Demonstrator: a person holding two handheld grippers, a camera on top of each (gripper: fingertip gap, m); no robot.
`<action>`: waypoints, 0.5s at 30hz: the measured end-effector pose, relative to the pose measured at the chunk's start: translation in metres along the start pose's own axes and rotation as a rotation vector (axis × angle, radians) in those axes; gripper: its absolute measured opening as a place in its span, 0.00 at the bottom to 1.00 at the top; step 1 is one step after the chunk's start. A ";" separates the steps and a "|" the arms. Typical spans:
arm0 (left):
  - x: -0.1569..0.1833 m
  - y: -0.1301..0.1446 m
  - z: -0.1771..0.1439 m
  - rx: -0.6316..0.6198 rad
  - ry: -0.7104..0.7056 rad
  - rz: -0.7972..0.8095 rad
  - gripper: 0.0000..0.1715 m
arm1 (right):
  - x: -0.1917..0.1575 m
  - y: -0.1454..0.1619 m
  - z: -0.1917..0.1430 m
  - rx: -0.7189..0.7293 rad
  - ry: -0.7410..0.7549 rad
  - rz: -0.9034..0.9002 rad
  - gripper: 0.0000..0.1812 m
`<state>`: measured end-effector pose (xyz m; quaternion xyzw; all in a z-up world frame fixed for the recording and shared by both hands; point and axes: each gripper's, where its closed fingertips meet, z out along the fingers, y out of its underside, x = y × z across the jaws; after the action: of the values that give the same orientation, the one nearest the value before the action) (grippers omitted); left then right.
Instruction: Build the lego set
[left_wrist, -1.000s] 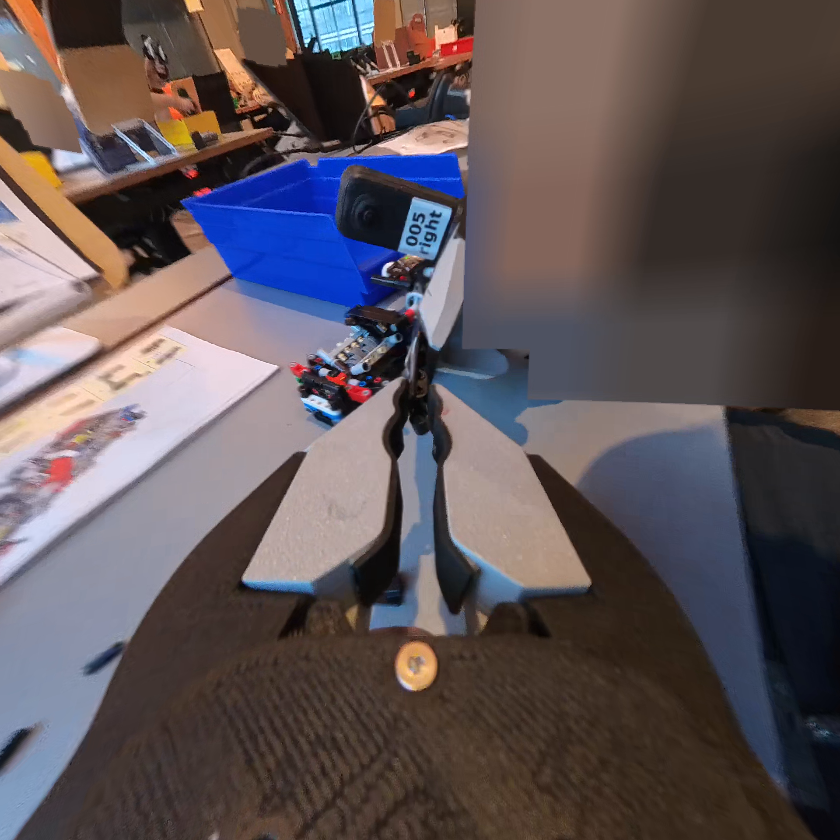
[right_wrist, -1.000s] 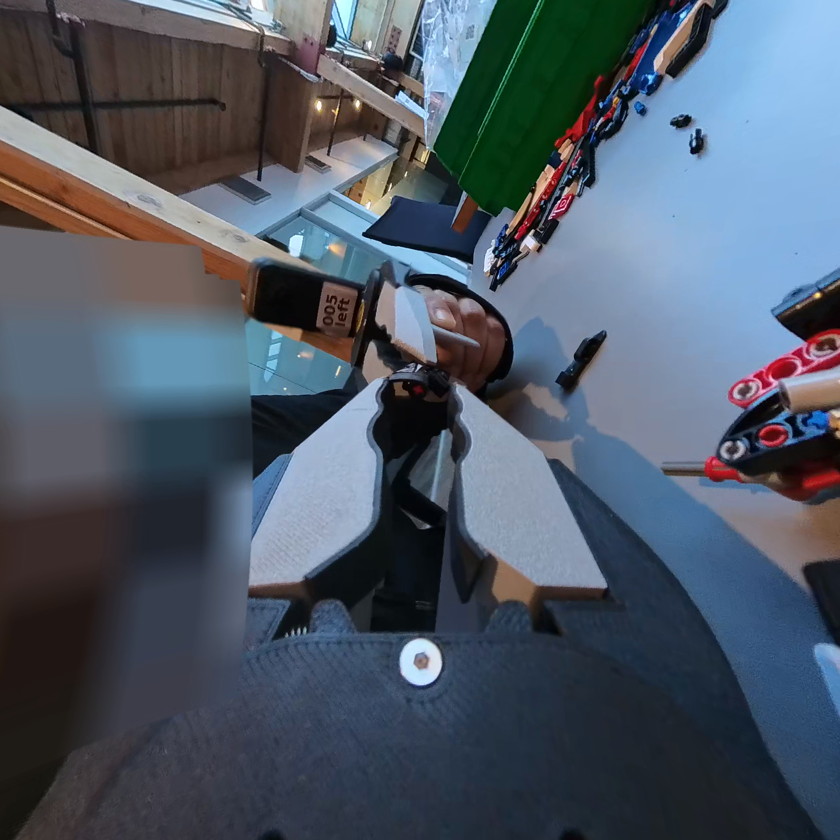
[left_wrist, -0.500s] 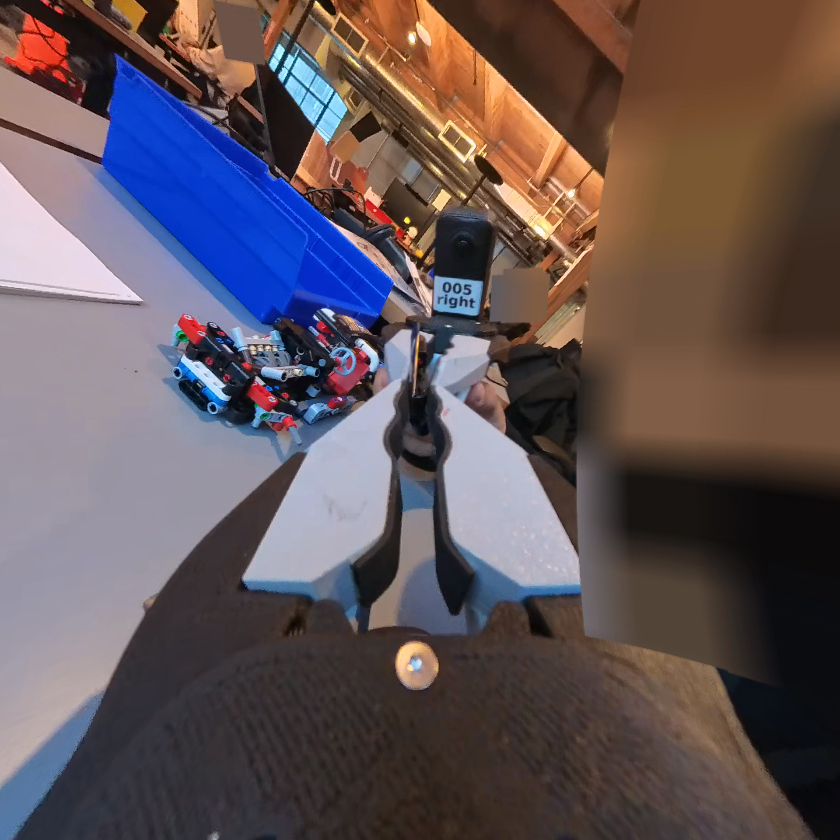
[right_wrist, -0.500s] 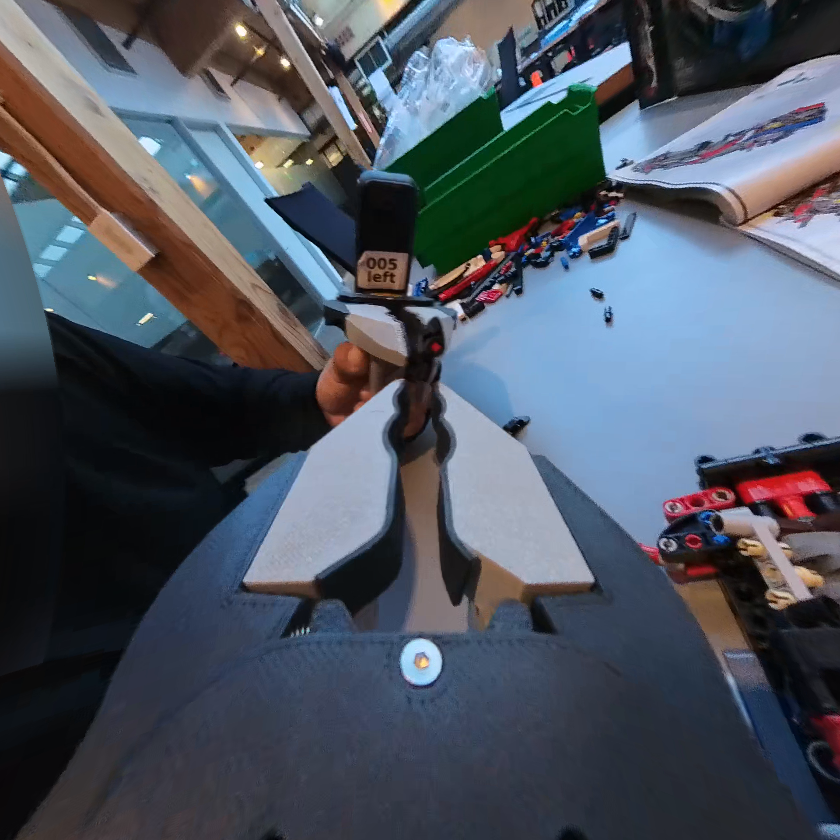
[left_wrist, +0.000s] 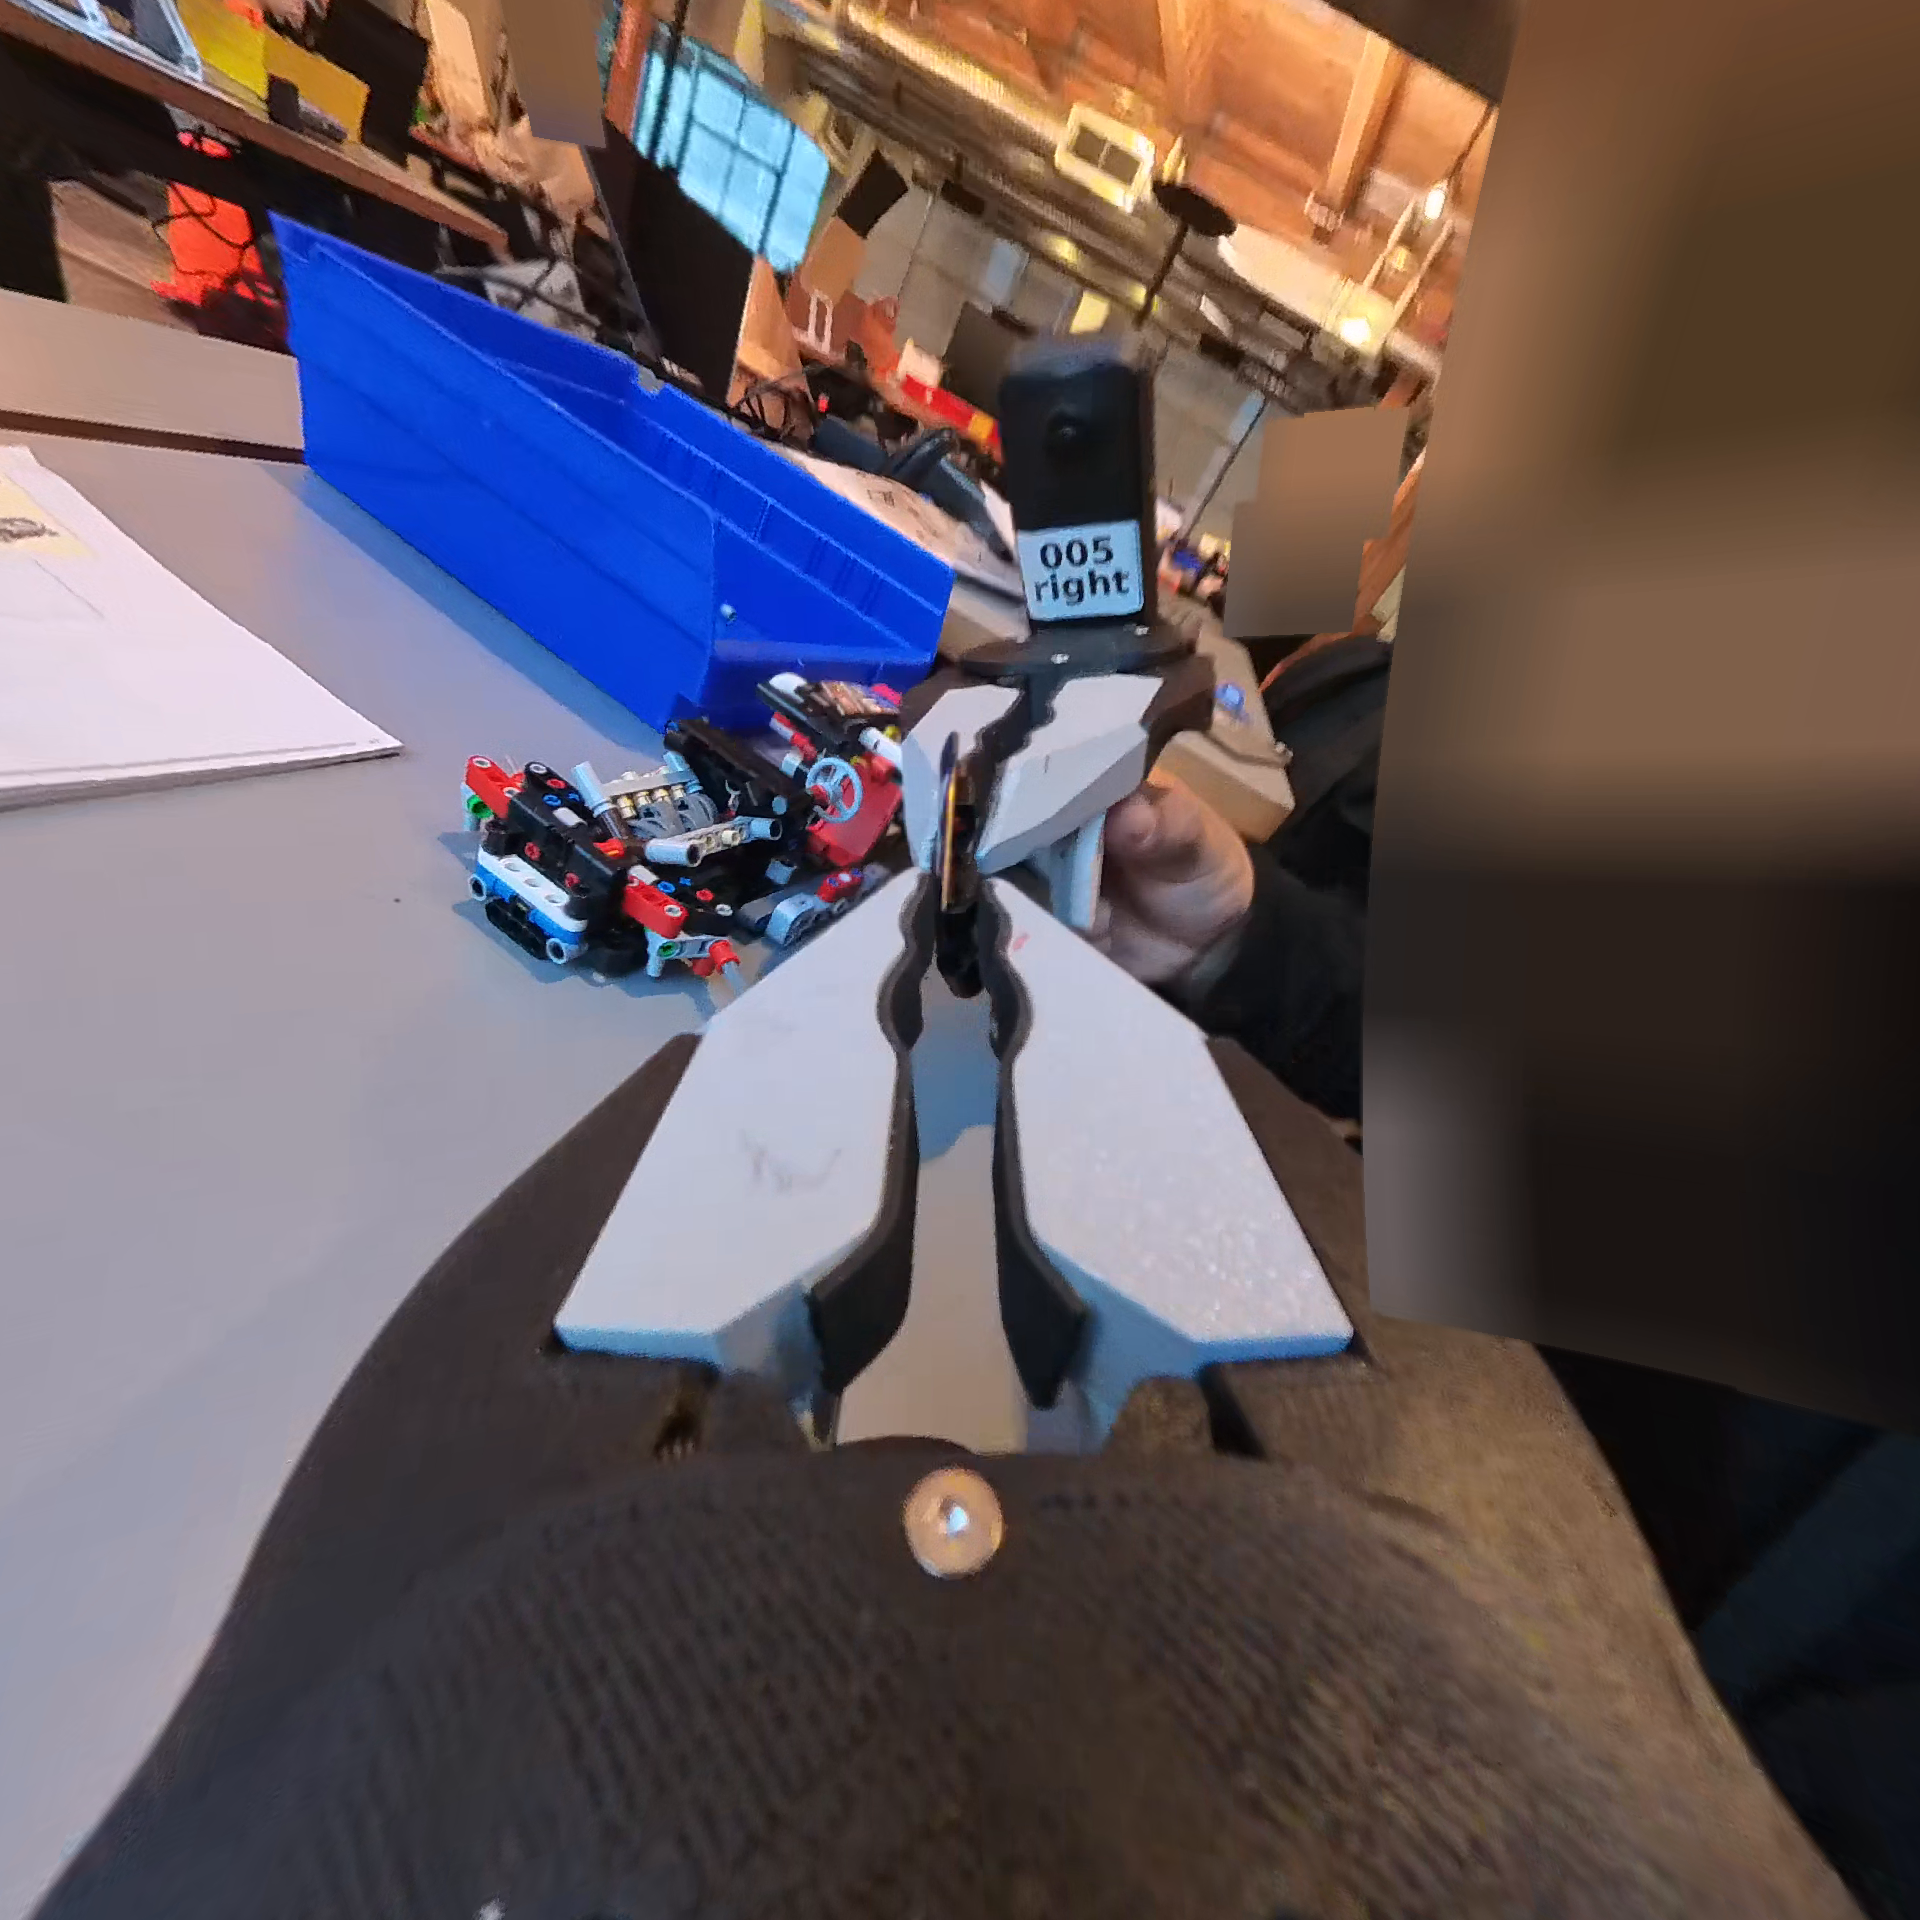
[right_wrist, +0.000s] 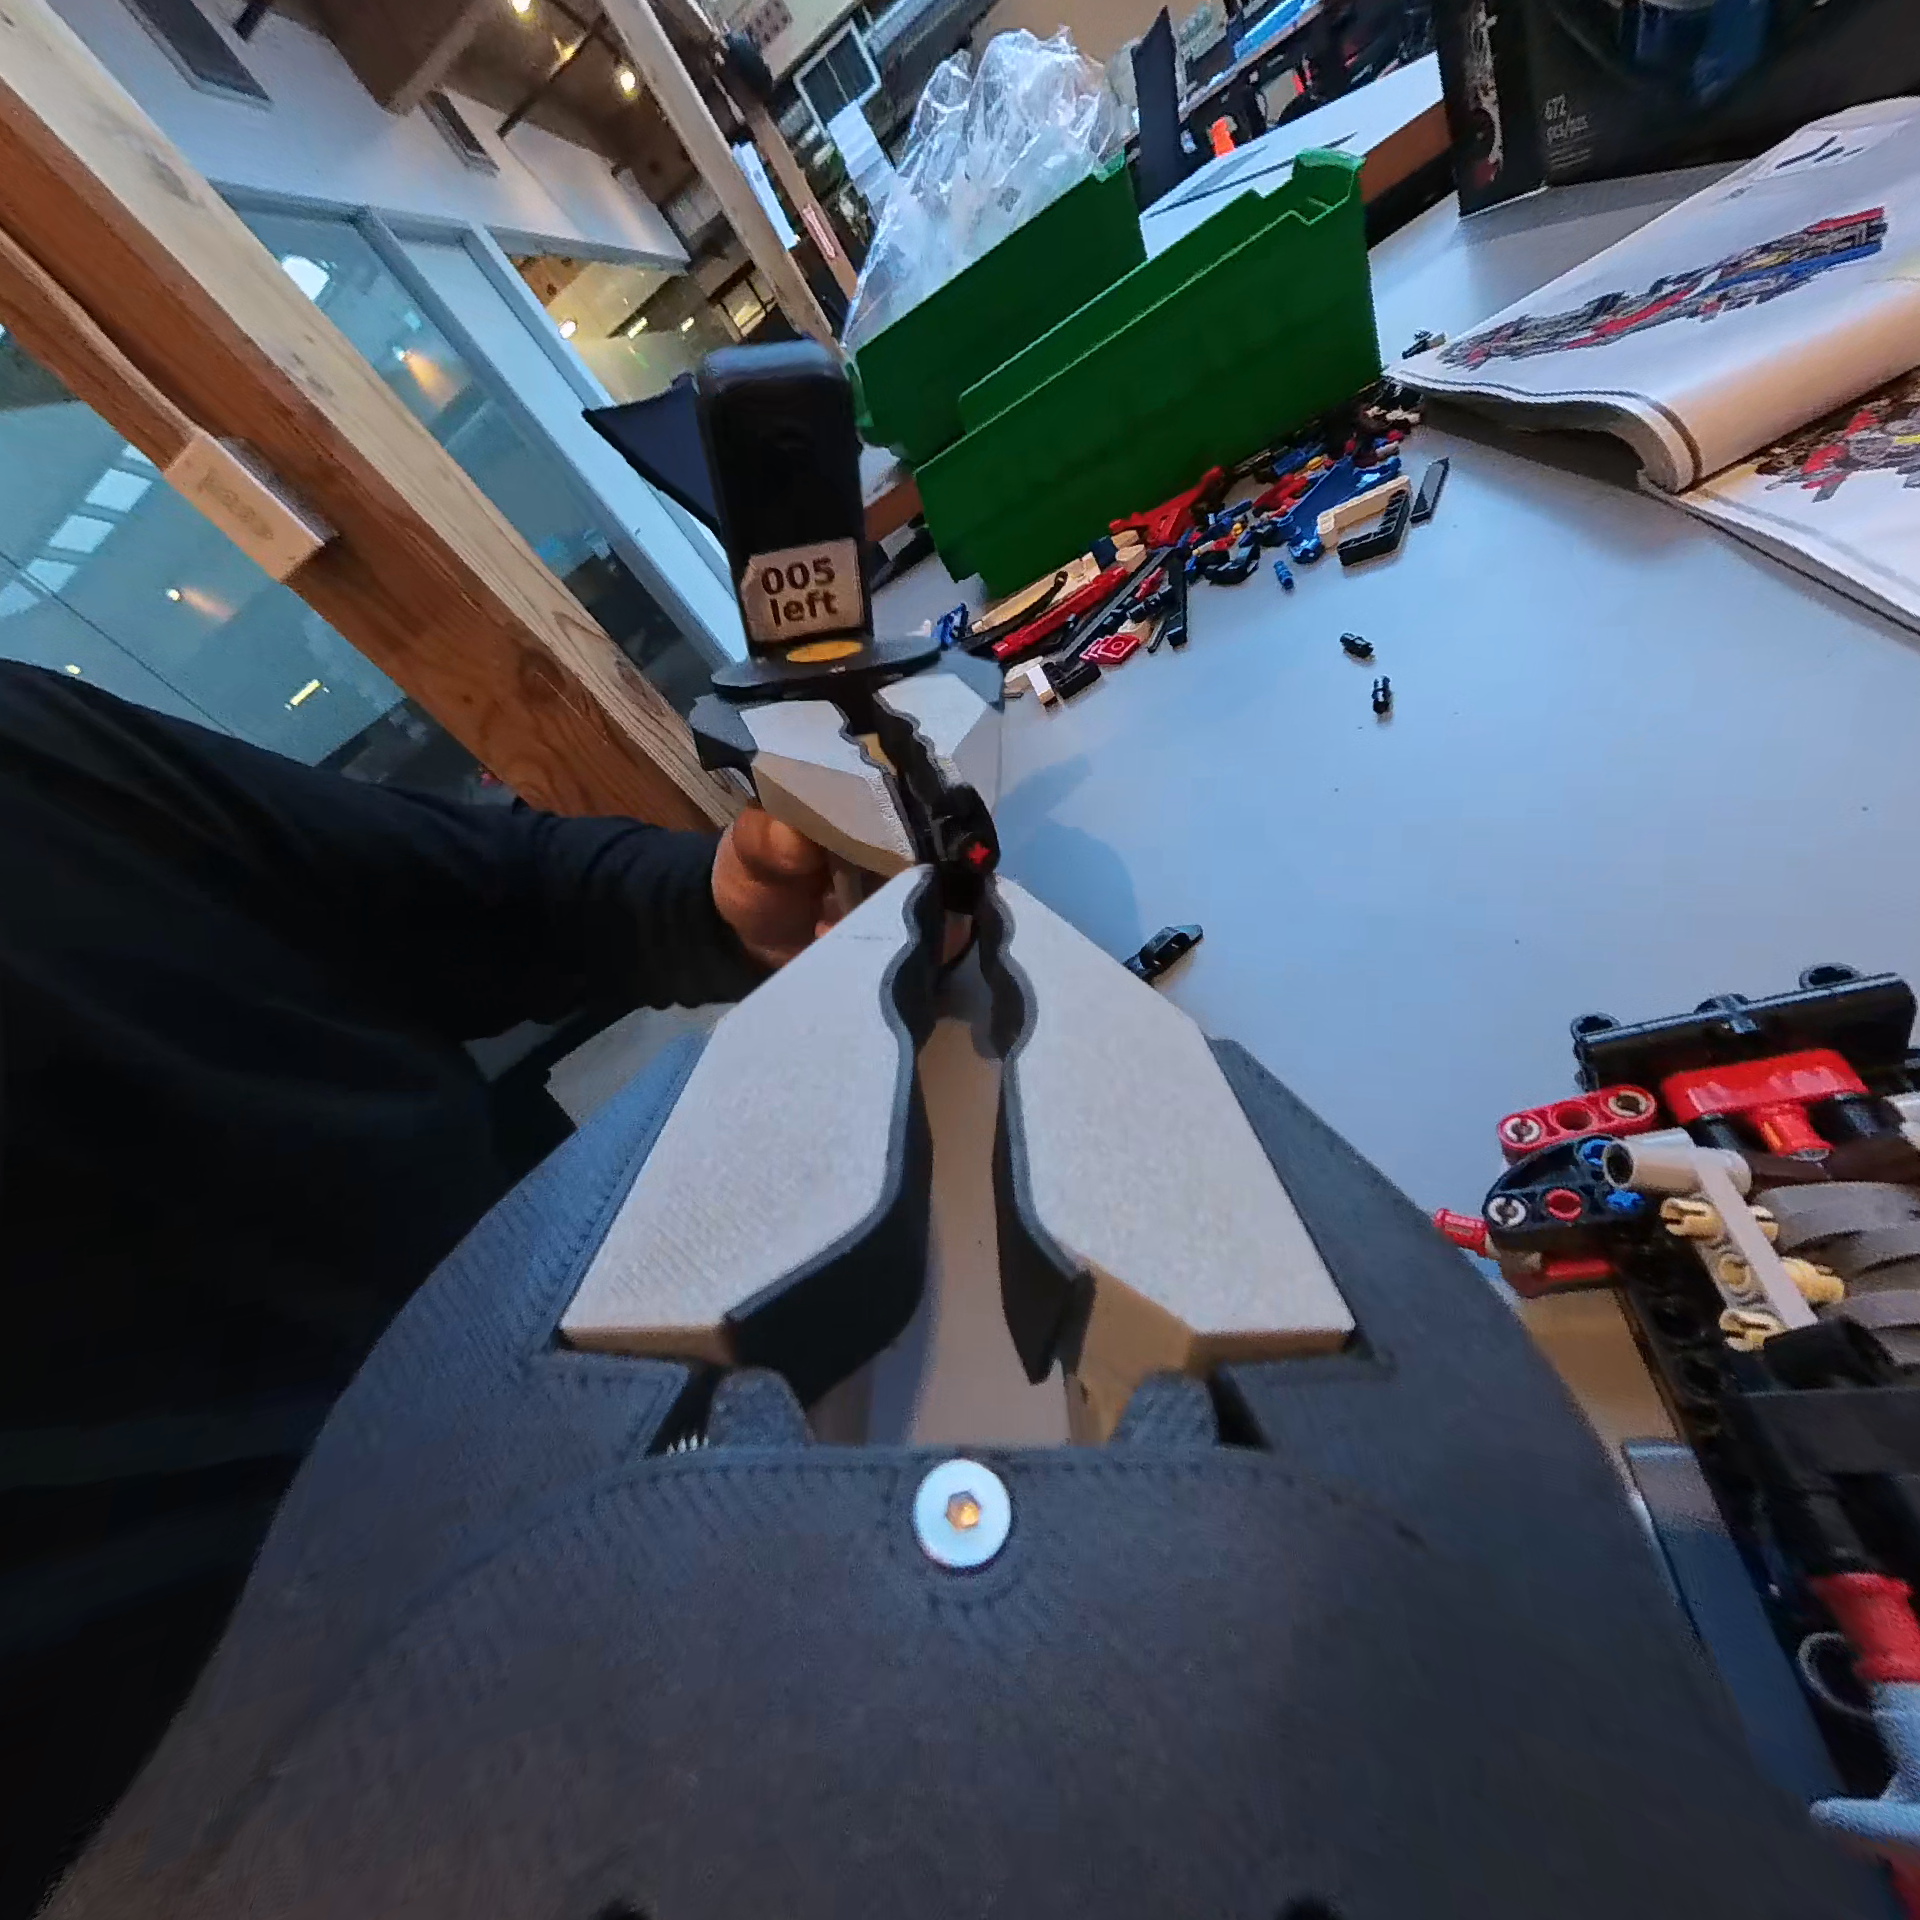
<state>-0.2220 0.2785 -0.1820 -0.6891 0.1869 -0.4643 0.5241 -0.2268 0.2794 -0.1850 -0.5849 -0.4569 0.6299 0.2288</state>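
Note:
My left gripper (left_wrist: 951, 920) and right gripper (right_wrist: 951, 906) meet tip to tip above the grey table (left_wrist: 260, 1039). The left gripper also shows in the right wrist view (right_wrist: 940, 831), shut on a small black lego piece with a red cross end (right_wrist: 968, 847). The right gripper shows in the left wrist view (left_wrist: 951, 831), shut on a thin dark piece (left_wrist: 948, 821) that touches the left one's piece. The partly built lego car (left_wrist: 675, 842) lies on the table beyond and to the left of the tips. It also shows at the right of the right wrist view (right_wrist: 1766, 1195).
A blue bin (left_wrist: 582, 520) stands behind the car and an open instruction booklet (left_wrist: 125, 675) lies at the left. In the right wrist view a green bin (right_wrist: 1143, 395), a pile of loose pieces (right_wrist: 1195, 561), a stray black piece (right_wrist: 1164, 945) and the booklet (right_wrist: 1714, 343). The tips of both grippers are at nearly the same place.
Both grippers have rolled from a tilted pose to level and lifted a little while staying tip to tip. Both stay shut on their pieces. The car has not moved.

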 end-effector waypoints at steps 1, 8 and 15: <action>0.001 0.000 0.000 -0.035 -0.001 0.027 0.02 | -0.001 0.000 0.000 -0.004 0.002 -0.009 0.02; 0.002 0.018 0.006 -0.324 -0.015 0.116 0.03 | -0.002 0.006 0.002 -0.046 0.011 -0.033 0.02; 0.000 0.011 0.008 -0.273 -0.170 0.349 0.02 | -0.002 0.002 -0.002 0.012 -0.075 0.163 0.02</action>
<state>-0.2127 0.2785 -0.1920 -0.7475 0.3195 -0.2771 0.5121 -0.2243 0.2772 -0.1849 -0.5947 -0.4121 0.6708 0.1629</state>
